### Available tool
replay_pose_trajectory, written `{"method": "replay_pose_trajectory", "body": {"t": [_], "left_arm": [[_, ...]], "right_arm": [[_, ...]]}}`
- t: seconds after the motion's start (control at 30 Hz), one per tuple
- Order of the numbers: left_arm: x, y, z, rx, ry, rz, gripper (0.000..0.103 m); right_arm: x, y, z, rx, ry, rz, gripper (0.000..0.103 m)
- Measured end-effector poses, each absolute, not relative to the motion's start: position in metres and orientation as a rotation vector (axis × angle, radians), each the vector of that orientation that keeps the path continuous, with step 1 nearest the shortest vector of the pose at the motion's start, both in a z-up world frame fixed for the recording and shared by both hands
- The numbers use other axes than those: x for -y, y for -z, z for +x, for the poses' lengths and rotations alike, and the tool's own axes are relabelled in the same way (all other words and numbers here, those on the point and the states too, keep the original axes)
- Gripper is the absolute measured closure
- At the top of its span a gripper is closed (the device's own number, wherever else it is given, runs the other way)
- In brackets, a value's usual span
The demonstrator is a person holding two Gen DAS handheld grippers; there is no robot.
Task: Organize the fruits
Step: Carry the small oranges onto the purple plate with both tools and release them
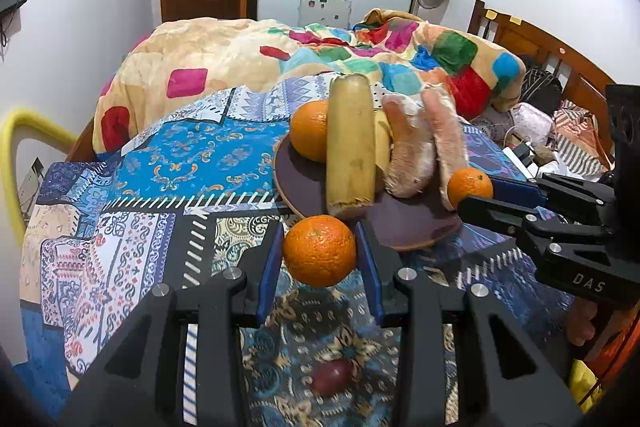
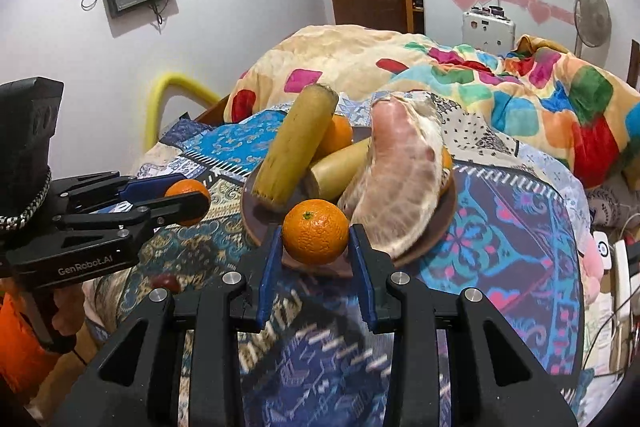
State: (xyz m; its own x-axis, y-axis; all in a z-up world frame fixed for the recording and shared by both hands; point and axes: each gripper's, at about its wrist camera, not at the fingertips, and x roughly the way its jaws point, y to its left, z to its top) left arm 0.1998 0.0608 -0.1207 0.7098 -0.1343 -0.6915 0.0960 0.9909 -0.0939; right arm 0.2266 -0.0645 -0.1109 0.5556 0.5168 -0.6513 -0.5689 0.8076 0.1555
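Bright indoor light, fisheye-warped edges

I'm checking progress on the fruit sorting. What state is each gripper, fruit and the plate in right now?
left gripper: shut on an orange, lifted off the bedspread
right gripper: shut on a second orange
orange in left gripper: held, off the plate
orange in right gripper: held at the plate's near edge
plate: loaded, on the bed
third orange: on the plate
pomelo segments: peeled, on the plate
dark red fruit: loose on the bedspread
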Motion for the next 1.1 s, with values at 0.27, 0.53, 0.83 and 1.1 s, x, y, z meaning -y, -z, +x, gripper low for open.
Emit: {"method": "replay_pose_trajectory", "body": {"t": [0.27,0.53,0.83,1.1], "left_arm": [[-0.054,0.126,0.212,-0.772,0.161,-0.041,0.066],[-0.047,0.125,0.214,-0.771,0.196,-0.036,0.066],[-0.034,0.125,0.219,-0.791,0.227,-0.024,0.066],[-0.019,0.134,0.230,-0.815,0.223,0.018,0.066]], "right_arm": [[0.046,0.120,0.246,-0.791,-0.650,-0.130,0.072],[0.047,0.115,0.246,-0.783,-0.652,-0.124,0.056],[0.067,0.089,0.225,-0.689,-0.655,-0.096,0.054],[0.080,0.090,0.222,-0.681,-0.621,-0.110,0.054]]}}
